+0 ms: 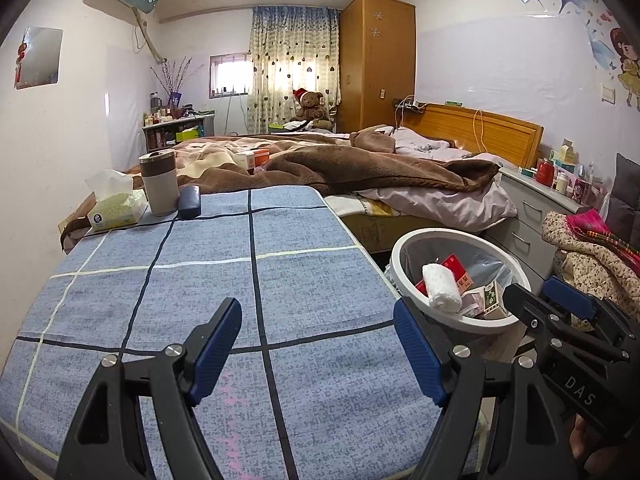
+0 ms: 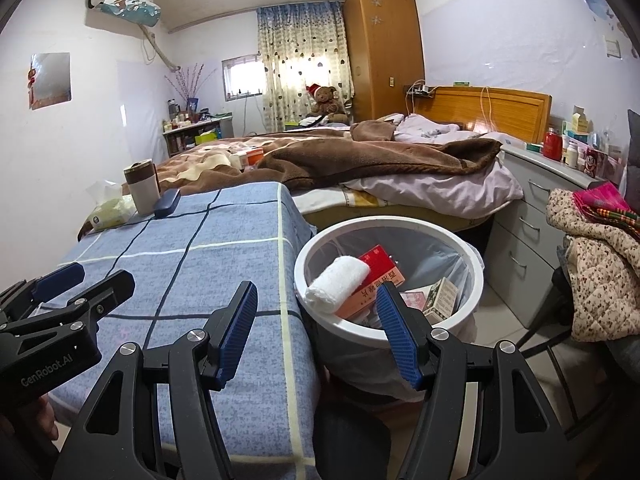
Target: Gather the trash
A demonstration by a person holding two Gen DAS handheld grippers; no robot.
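Our left gripper (image 1: 318, 346) and right gripper (image 2: 316, 330) are both open wide and hold nothing. The trash, a white roll (image 2: 336, 280) and boxes (image 2: 374, 280), lies in the bin (image 2: 472, 256) beside the table (image 1: 200, 280). We think we are nearly done

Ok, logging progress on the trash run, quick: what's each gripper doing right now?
Left gripper: open, nothing between its fingers.
Right gripper: open, nothing held, beside the trash bin.
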